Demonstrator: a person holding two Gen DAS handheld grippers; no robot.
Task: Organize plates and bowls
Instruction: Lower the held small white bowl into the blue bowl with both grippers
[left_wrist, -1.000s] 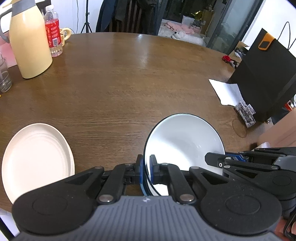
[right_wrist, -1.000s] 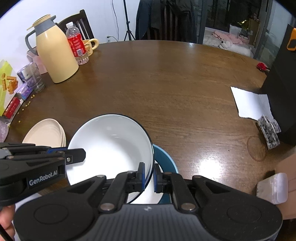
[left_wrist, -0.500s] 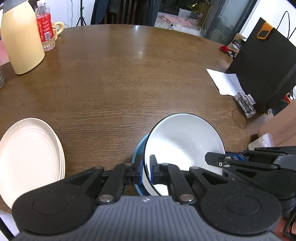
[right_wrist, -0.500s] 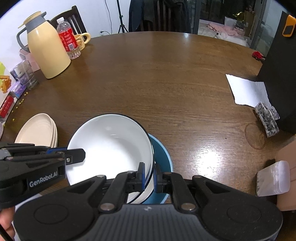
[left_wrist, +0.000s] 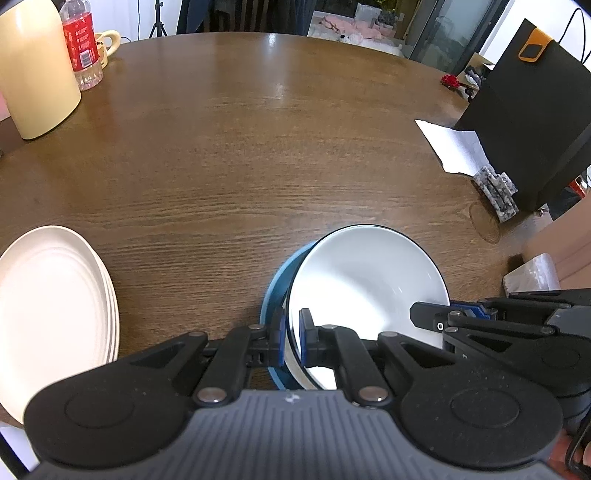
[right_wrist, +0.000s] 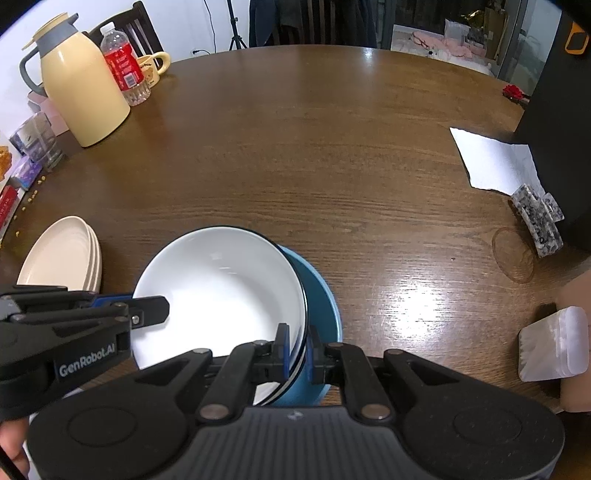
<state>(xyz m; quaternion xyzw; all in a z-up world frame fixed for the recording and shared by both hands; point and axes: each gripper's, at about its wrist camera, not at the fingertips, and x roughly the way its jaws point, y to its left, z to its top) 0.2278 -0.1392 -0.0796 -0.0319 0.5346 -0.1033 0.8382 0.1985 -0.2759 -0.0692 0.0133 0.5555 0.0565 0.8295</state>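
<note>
**White bowl held by both grippers over blue bowl**

White bowl (right_wrist: 221, 295) sits inside the blue bowl (right_wrist: 321, 306) at the near edge of the tabletop (right_wrist: 314, 147). The left gripper (left_wrist: 291, 341) and right gripper (right_wrist: 297, 349) each have their jaws clamped on its rim, on opposite sides. Cream plates (left_wrist: 48, 306) lie stacked just to the left.
</note>
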